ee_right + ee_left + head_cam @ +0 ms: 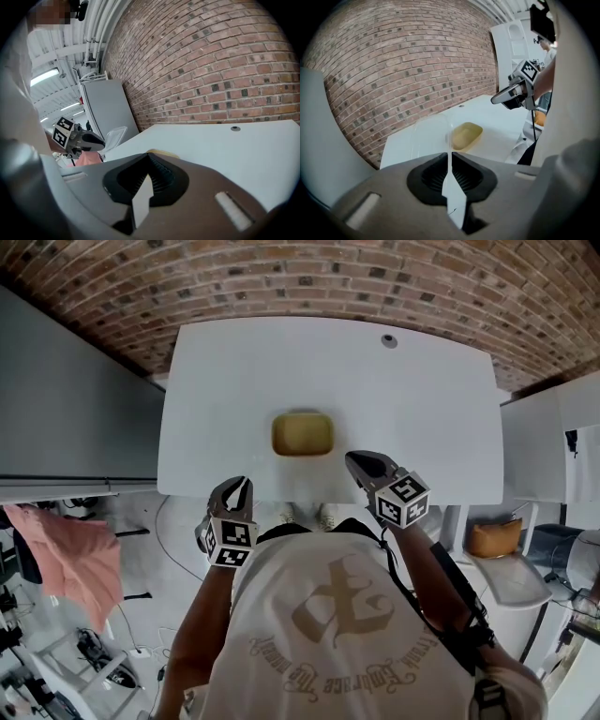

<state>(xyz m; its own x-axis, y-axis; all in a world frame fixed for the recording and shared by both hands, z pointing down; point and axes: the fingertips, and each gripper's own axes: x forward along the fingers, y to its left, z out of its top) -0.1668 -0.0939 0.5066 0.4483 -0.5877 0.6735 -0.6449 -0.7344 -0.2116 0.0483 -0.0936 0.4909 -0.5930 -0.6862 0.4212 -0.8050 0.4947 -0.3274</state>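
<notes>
In the head view, you are holding both claws at the near edge of the table [328, 371]. The left claw [236, 491] is hovering at the edge, near and left of the dish [302, 434]. The right claw [362, 465] is reaching over the table just right of the dish. The dish, yellow and shallow, is sitting on the table close to its near edge, between the two claws and touching neither. A pink cloth [66, 554] is lying off to the left, away from the table.

In the left gripper view, the left claw [450, 157] is clenching a thin clear lid [433, 136]. The lid is standing up edge-on from between the jaws. Past it the dish [466, 135] is resting on the table [501, 124], well apart from the lid. The right claw [497, 99] is hanging above the table on the right, clear of the dish. A brick wall [408, 61] is rising behind.

In the right gripper view, the right claw [149, 161] is pressing its jaws together with nothing between them. Only a sliver of the dish [161, 152] is showing over the jaws, on the table [234, 150]. At the left, the left claw [99, 142] is gripping the lid [115, 135], which is sticking out past its tips, off the table's edge.
</notes>
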